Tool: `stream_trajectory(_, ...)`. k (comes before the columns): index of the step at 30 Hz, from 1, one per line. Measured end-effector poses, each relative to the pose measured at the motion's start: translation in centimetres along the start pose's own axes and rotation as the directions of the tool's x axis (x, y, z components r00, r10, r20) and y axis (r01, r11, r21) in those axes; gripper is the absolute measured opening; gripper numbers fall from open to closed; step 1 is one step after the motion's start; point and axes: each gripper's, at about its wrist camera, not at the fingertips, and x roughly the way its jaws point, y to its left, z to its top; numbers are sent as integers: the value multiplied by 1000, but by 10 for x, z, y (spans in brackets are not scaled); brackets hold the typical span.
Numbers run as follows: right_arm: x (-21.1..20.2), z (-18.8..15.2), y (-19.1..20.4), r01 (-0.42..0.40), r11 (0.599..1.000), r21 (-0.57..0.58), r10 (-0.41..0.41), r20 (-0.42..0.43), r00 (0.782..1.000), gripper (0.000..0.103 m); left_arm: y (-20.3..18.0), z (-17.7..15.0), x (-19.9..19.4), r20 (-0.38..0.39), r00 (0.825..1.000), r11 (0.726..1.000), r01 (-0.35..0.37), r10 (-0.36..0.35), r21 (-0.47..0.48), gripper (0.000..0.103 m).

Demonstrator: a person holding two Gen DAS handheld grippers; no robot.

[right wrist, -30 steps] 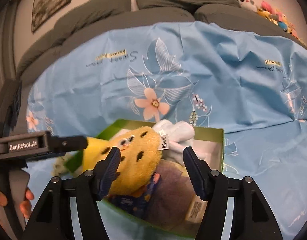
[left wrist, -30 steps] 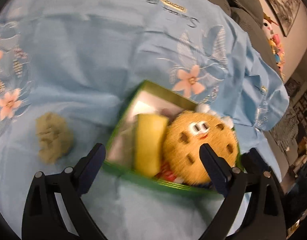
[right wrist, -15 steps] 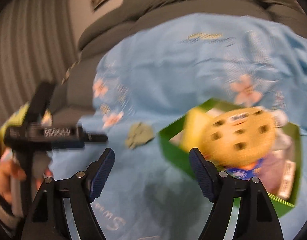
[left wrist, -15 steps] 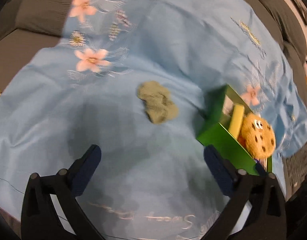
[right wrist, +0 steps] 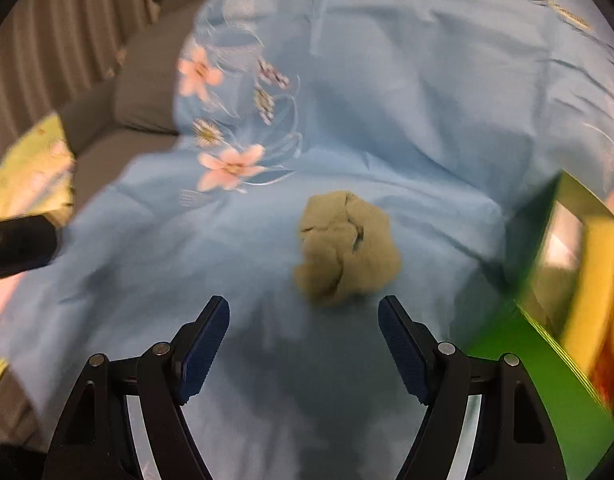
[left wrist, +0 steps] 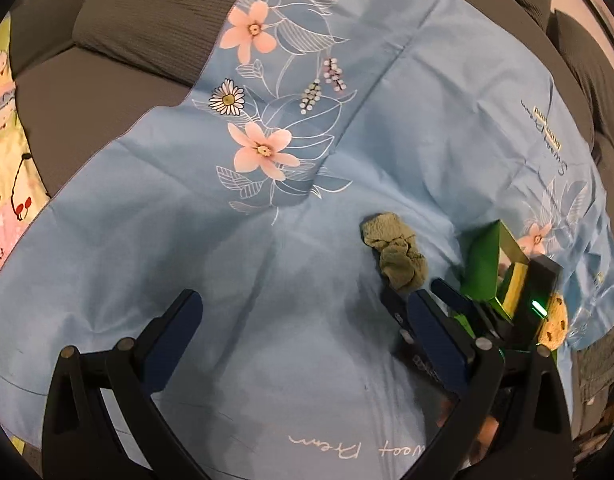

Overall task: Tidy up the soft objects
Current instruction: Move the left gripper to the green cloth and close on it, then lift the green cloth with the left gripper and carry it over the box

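**Both hand-held grippers off the box, over the blue sheet near the crumpled cloth**

Nearest the left wrist camera, the left hand-held gripper (left wrist: pixel 305 316) stands wide with nothing between its fingers, above bare blue sheet (left wrist: pixel 267 300). The right hand-held gripper (right wrist: pixel 303 332) is spread fairly wide and also empty; in the left view it shows at about 4 o'clock, its tips just short of the cloth.

The surface is a light blue bed sheet printed with pink flowers (left wrist: pixel 263 152), a daisy and white script, and it is creased. On it lies the crumpled olive-green cloth (right wrist: pixel 347 248), just beyond the right gripper's fingertips at 12 o'clock in the right view. At 3 o'clock sits the green box (right wrist: pixel 547 360), open, holding a yellow block (left wrist: pixel 515 284) and a brown cookie-shaped plush (left wrist: pixel 553 320); the right view is blurred there.

Farther out, dark grey cushions (left wrist: pixel 147 20) border the sheet at 11 o'clock, and a patterned pale fabric (left wrist: pixel 3 160) shows at 9 o'clock.

A second ago both grippers framed the box and the plush in it. Now both views have swung away: the box sits at the right edge, the cloth has come to centre for the right gripper, and both jaws stand wider than before.
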Motion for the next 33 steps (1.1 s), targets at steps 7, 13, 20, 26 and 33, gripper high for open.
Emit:
stream_trajectory(7,52,13,-5,102,995,-20,-104,-105,989,23,5,2,2,-26,999,1000,20,-20,-6,102)
stream_trajectory(13,4,-12,-15,-39,997,63,42,-50,998,17,-15,-13,16,-114,988,994,112,-109,16,102)
stream_trajectory(20,-77,-81,-30,-138,987,77,141,-35,989,17,-83,-66,45,-354,879,929,364,-320,65,102)
stream_trajectory(26,-117,-135,-61,-102,982,161,108,-31,994,17,-145,-114,58,-473,805,877,464,-359,124,102)
stream_trajectory(33,-122,-155,-78,-118,975,188,130,-52,990,17,-165,-132,75,-467,820,892,434,-332,128,88)
